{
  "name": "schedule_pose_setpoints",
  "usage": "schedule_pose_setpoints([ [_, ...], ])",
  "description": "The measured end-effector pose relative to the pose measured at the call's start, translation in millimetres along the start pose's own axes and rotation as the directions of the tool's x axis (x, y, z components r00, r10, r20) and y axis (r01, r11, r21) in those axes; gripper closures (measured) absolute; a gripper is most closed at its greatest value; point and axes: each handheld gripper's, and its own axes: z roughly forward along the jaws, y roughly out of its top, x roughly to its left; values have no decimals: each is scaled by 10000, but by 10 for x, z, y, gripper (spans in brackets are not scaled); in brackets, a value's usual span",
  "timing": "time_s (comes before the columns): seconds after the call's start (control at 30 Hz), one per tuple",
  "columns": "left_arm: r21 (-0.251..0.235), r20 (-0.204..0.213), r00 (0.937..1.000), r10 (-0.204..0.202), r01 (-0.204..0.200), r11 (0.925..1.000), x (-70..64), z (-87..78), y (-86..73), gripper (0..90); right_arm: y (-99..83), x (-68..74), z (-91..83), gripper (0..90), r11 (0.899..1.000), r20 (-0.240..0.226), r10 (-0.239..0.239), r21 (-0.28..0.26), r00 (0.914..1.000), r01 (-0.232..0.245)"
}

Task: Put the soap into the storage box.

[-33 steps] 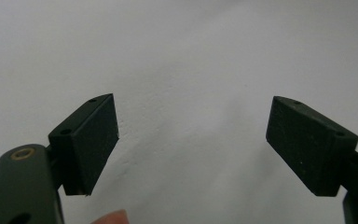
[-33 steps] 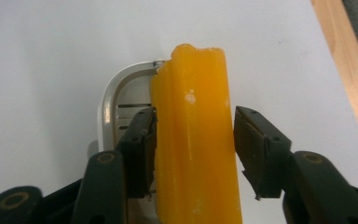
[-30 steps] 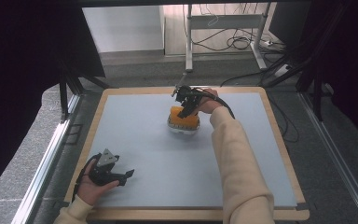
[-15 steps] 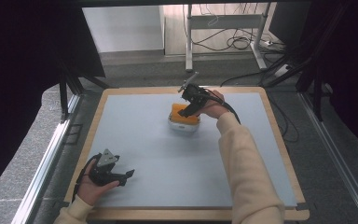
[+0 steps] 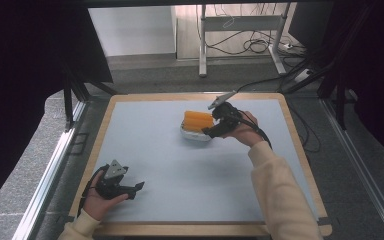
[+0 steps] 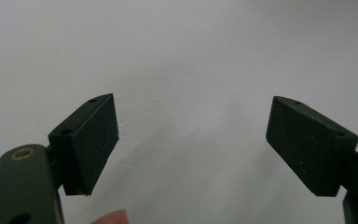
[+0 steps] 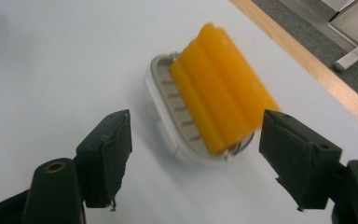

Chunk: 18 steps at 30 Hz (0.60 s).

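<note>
An orange ribbed bar [image 5: 198, 121] [image 7: 223, 109] lies on a white oval dish [image 5: 190, 134] [image 7: 161, 100] with a slatted rack, near the middle back of the table. My right gripper [image 5: 211, 131] [image 7: 196, 161] hovers just to the dish's right, open, its jaws apart with the dish beyond them and nothing held. My left gripper [image 5: 139, 190] [image 6: 191, 147] rests low over the pale table surface near the front left corner, open and empty.
The pale blue table [image 5: 170, 165] has a wooden border [image 5: 195, 229]. A cable trails from the right gripper off the table's right side. Metal frame legs and floor cables lie beyond the far edge.
My right gripper has drawn back from on top of the orange bar to the dish's right side. The left gripper has stayed put.
</note>
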Motion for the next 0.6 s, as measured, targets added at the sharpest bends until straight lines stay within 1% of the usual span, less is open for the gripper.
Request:
schedule_pose_setpoints([
  [0.03,-6,-11,10000,-8,8,10000,-1,-2,1,172,-124,44,-81,252,9999,-43,90,-111,9999,-91],
  [0.07,-9,-15,10000,-6,6,10000,-1,-3,2,172,-124,44,-81,252,9999,-43,90,-111,9999,-91],
  [0.1,-23,-24,10000,-20,20,10000,1,-4,3,172,-232,88,-150,250,9996,-64,182,-215,9998,-183],
  [0.13,-23,-24,10000,-20,20,10000,1,-4,3,172,-232,88,-150,250,9996,-64,182,-215,9998,-183],
  [0.17,-23,-29,10000,-29,29,10000,3,-3,3,172,-295,115,-187,249,9993,-53,203,-322,9998,-205],
  [0.2,-27,-37,10000,-36,36,10000,5,-3,2,172,-373,149,-234,247,9989,-41,249,-405,9997,-250],
  [0.23,-24,-44,10000,-31,31,10000,6,-4,2,172,-506,208,-305,240,9978,11,382,-540,9993,-381],
  [0.27,-35,-58,10000,-35,35,10000,5,-6,1,172,-559,233,-333,239,9971,44,466,-599,9989,-462],
  [0.3,-35,-58,10000,-35,35,10000,5,-6,1,172,-559,233,-333,239,9971,44,466,-599,9989,-462],
  [0.33,-37,-74,10000,-29,29,10000,7,-6,1,172,-732,296,-404,239,9926,50,852,-877,9964,-844],
  [0.43,-32,-59,10000,-38,38,10000,7,-3,-1,172,-960,378,-443,236,9884,10,1124,-1025,9937,-1117],
  [0.47,-32,-59,10000,-38,38,10000,7,-3,-1,171,-960,378,-443,236,9884,10,1124,-1025,9937,-1117],
  [0.5,-37,-64,10000,-40,39,10000,4,-3,-2,172,-1151,442,-442,235,9834,-21,1437,-1112,9896,-1431],
  [0.53,-37,-64,10000,-40,39,10000,4,-3,-2,171,-1151,442,-442,235,9834,-21,1437,-1112,9896,-1431],
  [0.57,-41,-87,10000,-35,35,10000,7,0,-3,171,-1295,494,-430,236,9786,-18,1659,-1228,9861,-1649],
  [0.6,-41,-87,10000,-35,35,10000,7,0,-3,171,-1373,524,-418,236,9752,6,1779,-1339,9840,-1762],
])
